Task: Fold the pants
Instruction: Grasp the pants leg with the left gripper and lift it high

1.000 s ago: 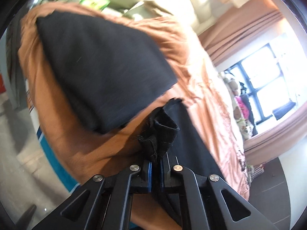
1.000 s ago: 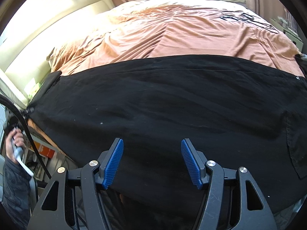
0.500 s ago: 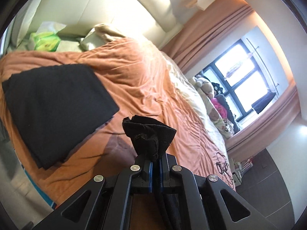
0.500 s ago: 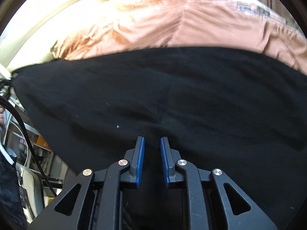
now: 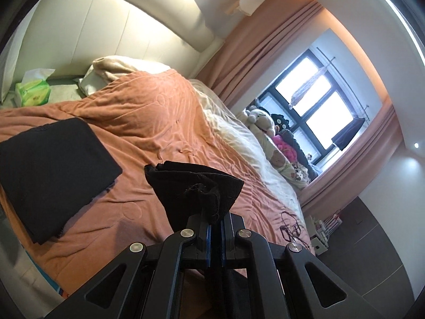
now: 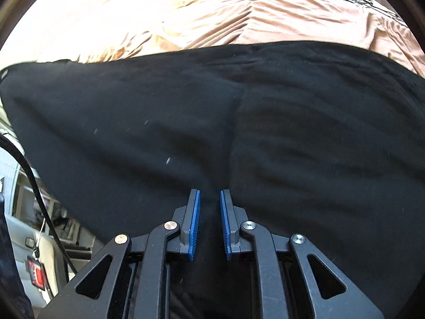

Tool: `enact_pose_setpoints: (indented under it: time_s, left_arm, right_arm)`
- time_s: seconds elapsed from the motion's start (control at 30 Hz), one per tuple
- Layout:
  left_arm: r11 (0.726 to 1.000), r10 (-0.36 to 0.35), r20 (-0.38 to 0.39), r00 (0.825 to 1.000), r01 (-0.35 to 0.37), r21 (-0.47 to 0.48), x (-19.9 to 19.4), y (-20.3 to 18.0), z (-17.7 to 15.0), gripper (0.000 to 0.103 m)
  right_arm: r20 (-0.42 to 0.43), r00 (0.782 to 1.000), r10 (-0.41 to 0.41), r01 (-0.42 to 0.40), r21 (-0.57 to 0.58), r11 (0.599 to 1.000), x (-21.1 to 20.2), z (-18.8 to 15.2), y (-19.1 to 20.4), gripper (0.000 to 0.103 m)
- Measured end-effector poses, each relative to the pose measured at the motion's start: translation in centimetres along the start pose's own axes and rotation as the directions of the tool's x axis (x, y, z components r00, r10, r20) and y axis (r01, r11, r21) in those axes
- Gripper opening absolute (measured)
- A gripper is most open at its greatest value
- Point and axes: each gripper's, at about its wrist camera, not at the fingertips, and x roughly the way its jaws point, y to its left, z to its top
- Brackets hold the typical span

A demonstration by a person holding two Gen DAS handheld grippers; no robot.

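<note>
Over an orange bedspread (image 5: 148, 138), the left gripper (image 5: 215, 235) is clamping a raised end of the black pants (image 6: 239, 122) while the right gripper (image 6: 209, 223) is pinching their draped middle, presumably to double them over.

No lettering can be read — the green tissue pack (image 5: 32, 94) print is too small.
</note>
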Motion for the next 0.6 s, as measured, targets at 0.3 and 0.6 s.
enact_pose_setpoints:
  time_s: [0.3, 0.6]
  left_arm:
    - [0.995, -0.058, 0.011, 0.998, 0.057, 0.082, -0.6, -6.8, 0.4, 0.005]
    - [0.972, -0.137, -0.009, 0.991, 0.136, 0.190, -0.8, -13.9, 0.7, 0.005]
  right_arm:
    - [-0.006, 0.997, 0.082, -0.081, 0.031, 0.996, -1.3, -1.0, -1.5, 0.011]
    - [0.109, 0.993, 0.040, -0.049, 0.076, 0.996, -6.8, -1.5, -4.8, 0.015]
